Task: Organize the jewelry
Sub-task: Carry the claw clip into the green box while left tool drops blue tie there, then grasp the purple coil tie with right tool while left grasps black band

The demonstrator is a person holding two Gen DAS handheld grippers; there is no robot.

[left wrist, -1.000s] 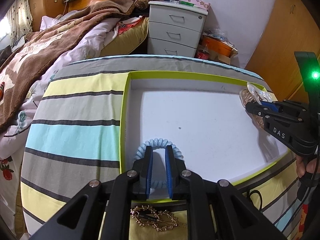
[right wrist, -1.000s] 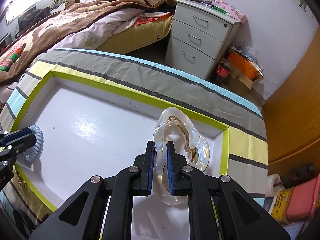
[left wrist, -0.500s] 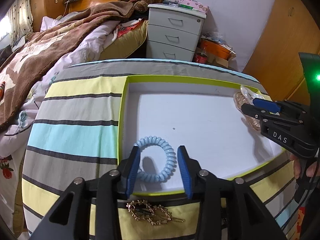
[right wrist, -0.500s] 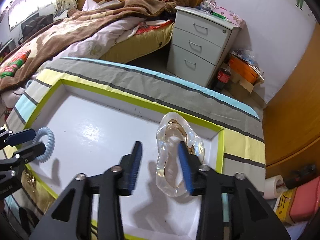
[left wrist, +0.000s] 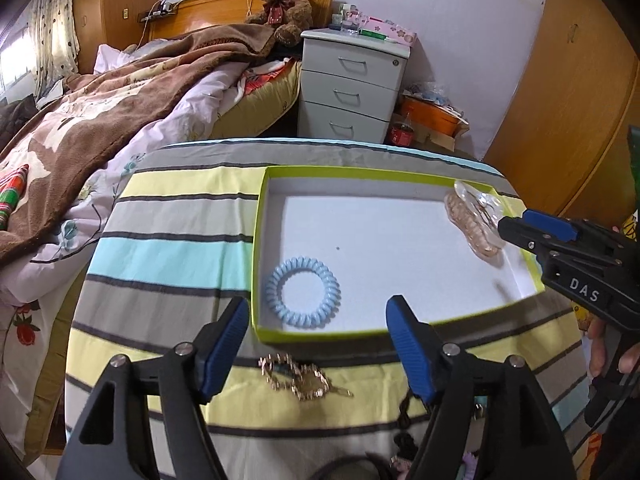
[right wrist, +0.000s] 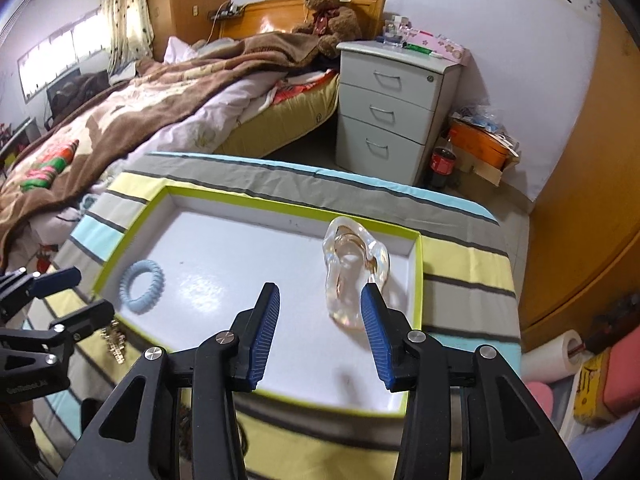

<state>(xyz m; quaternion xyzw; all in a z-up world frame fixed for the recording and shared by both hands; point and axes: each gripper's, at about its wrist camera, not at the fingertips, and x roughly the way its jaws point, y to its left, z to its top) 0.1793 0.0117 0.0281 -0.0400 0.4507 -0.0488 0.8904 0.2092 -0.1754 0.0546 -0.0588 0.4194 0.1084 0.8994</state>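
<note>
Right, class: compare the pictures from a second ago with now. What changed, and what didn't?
The left hand-held gripper let go of the blue coil hair tie, opened and drew back. The right hand-held gripper released the clear hair claw likewise. Both pieces stayed in the tray; the gold clip stayed outside.

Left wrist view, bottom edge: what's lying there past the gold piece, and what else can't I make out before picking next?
- Dark items at the bottom edge, left wrist view: hidden behind the left hand-held gripper and cut by the frame; type unclear.
- Gold hair clip: whole here, but in the right wrist view only a sliver shows behind the left hand-held gripper.
- Clear hair claw: teeth and spring blurred by glare; the right hand-held gripper overlaps its edge.
</note>
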